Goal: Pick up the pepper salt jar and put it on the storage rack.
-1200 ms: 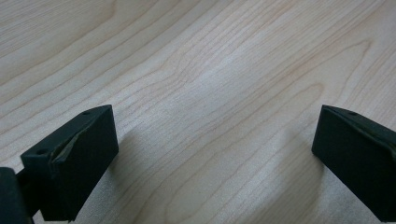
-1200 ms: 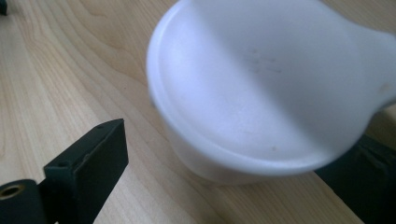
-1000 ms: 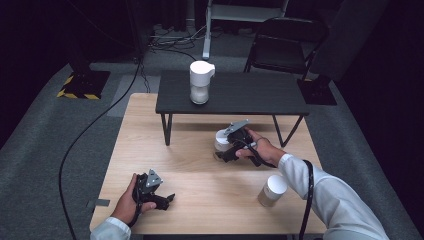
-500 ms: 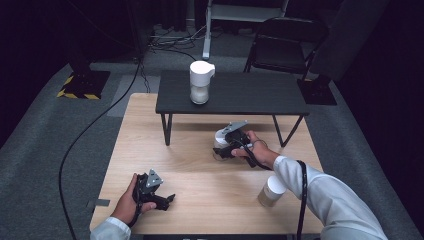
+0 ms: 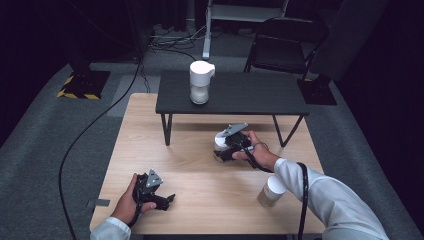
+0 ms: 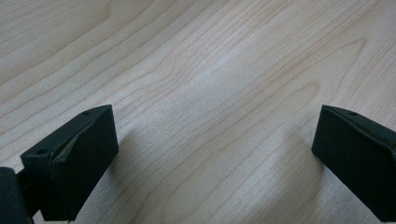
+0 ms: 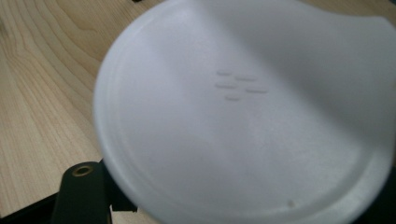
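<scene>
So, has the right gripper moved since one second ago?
No. The right gripper stays at the white container, by the black table's right leg.

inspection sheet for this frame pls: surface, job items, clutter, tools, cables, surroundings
Surface: light wood table, bare grain in the left gripper view.
Job's things: white lidded container at the right tool; white jug on the black bench; capped cup near the table's front right.
Clutter: nothing seen.
Grippers: left tool open, low over the table; right tool against the container, grip state unclear.
Cables: black cable trailing across the floor at left.
Surroundings: grey carpet, folding chair behind the bench, dark backdrop.
</scene>
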`<act>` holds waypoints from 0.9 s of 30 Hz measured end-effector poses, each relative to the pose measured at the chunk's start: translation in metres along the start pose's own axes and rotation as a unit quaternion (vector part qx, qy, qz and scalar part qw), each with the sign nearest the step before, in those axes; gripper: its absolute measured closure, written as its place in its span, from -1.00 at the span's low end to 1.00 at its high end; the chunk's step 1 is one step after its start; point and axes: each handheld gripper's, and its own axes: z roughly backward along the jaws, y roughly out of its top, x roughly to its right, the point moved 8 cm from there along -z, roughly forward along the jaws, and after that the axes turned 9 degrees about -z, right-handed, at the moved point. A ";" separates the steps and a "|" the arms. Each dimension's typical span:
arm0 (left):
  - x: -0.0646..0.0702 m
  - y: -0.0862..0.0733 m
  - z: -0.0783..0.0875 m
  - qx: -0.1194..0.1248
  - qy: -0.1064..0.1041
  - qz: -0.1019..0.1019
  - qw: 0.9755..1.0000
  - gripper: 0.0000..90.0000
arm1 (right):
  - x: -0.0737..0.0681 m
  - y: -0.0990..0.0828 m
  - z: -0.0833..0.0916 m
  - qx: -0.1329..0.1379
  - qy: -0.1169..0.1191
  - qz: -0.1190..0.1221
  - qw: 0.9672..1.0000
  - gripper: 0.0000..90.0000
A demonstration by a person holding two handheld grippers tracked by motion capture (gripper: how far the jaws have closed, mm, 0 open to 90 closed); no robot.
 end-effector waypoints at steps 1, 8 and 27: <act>0.000 0.000 0.000 0.000 0.000 0.000 1.000 -1.00 | 0.000 0.001 0.002 0.002 0.001 0.000 1.000 -0.34; 0.000 0.000 0.000 0.000 0.000 0.001 1.000 -1.00 | -0.001 0.008 0.019 0.020 0.000 0.009 1.000 -0.34; 0.000 0.000 0.000 -0.001 0.000 -0.001 1.000 -1.00 | -0.007 0.009 0.065 0.040 -0.009 0.008 0.999 -0.34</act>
